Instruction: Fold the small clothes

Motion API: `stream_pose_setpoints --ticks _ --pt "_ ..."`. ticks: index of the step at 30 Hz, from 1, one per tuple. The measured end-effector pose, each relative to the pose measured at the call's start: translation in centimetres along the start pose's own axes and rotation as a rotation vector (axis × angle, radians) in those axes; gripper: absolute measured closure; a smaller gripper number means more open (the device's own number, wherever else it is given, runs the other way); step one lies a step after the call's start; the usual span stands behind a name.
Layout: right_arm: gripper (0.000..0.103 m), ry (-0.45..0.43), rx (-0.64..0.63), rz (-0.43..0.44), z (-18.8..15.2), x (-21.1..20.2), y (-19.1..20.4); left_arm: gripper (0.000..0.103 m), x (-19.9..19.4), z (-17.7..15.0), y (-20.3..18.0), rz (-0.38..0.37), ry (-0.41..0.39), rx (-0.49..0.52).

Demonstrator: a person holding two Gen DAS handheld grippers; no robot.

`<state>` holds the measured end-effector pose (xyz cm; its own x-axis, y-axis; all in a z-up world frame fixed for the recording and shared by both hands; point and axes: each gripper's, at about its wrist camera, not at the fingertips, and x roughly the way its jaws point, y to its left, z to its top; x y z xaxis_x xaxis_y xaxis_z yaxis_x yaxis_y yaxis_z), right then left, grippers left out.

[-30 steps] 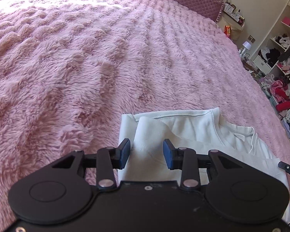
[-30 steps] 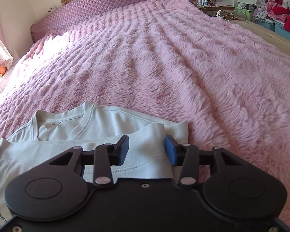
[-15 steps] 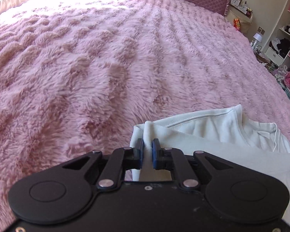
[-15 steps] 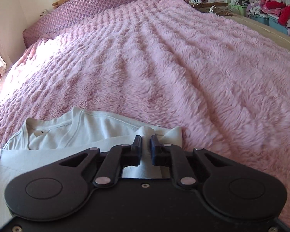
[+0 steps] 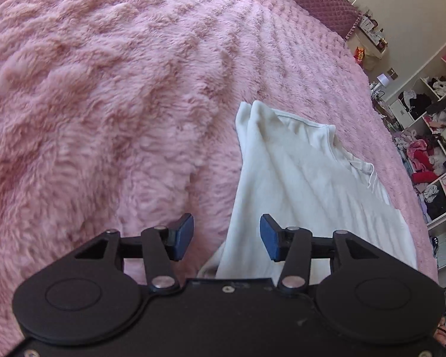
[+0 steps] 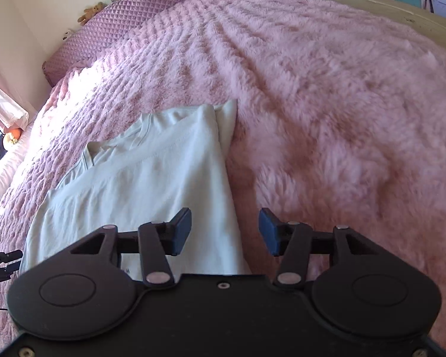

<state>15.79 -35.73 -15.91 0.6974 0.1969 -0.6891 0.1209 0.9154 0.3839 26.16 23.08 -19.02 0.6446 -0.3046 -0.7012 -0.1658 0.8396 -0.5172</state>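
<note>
A small white shirt point(image 5: 297, 184) lies folded on the pink fluffy bedspread point(image 5: 104, 89), its neckline toward the far end. In the left wrist view my left gripper point(image 5: 226, 235) hovers over the shirt's near left edge, jaws opening, pads apart with the cloth edge below them and not pinched. In the right wrist view the same shirt point(image 6: 151, 178) stretches away to the left. My right gripper point(image 6: 224, 230) stands over its near right edge, jaws opening too, nothing pressed between the blue pads. The other gripper's tip point(image 6: 0, 260) shows at the left edge.
A quilted purple headboard point(image 6: 128, 20) bounds the far end of the bed. Open shelves with piled clothes point(image 5: 431, 148) stand beyond the bed's right side. A nightstand with small items point(image 5: 371, 35) sits by the headboard. Pink bedspread point(image 6: 342, 89) spreads wide around the shirt.
Both grippers shut on the shirt's folded corners half a second ago, then let go and pulled back toward the near edge. The shirt now lies longer and flatter ahead of them.
</note>
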Motion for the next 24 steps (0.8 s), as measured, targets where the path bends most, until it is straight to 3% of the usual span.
stream_pose_setpoints --ticks 3,5,6,7,9,12,17,20,23,24 --pt "0.054 0.043 0.016 0.004 -2.1 -0.5 -0.6 0.04 0.4 -2.6 1.3 -0.102 0.077 -0.06" --pt "0.073 0.054 0.017 0.006 -2.7 -0.3 -0.5 0.043 0.7 -3.6 1.1 -0.094 0.062 -0.069" --pt "0.088 0.049 0.03 -0.001 -2.8 -0.4 -0.4 0.047 0.7 -3.6 0.8 -0.087 0.063 -0.062" --pt "0.091 0.04 0.045 0.002 -2.8 -0.6 -0.3 0.07 0.4 -3.5 0.4 -0.074 0.062 -0.059" --pt "0.093 -0.005 0.058 -0.005 -2.3 -1.6 0.3 0.093 -0.2 -2.9 0.0 -0.094 0.086 -0.071" --pt "0.096 -0.045 0.052 0.007 -1.5 -3.2 0.3 0.095 -2.7 -2.3 -0.5 -0.132 0.041 -0.022" --pt "0.097 0.037 0.097 -0.032 -3.4 -0.4 -2.2 0.096 -2.0 -4.0 1.0 -0.003 0.155 0.006" --pt "0.097 0.023 0.135 -0.022 -4.4 0.4 -2.9 0.093 -1.3 -4.8 1.7 0.008 0.16 0.014" --pt "0.091 0.02 0.12 -0.041 -4.0 -0.7 -2.6 0.088 -1.8 -4.0 1.0 0.044 0.172 0.049" --pt "0.084 0.017 0.109 -0.065 -3.7 -1.3 -2.3 0.087 -2.4 -3.7 0.6 0.058 0.163 0.073"
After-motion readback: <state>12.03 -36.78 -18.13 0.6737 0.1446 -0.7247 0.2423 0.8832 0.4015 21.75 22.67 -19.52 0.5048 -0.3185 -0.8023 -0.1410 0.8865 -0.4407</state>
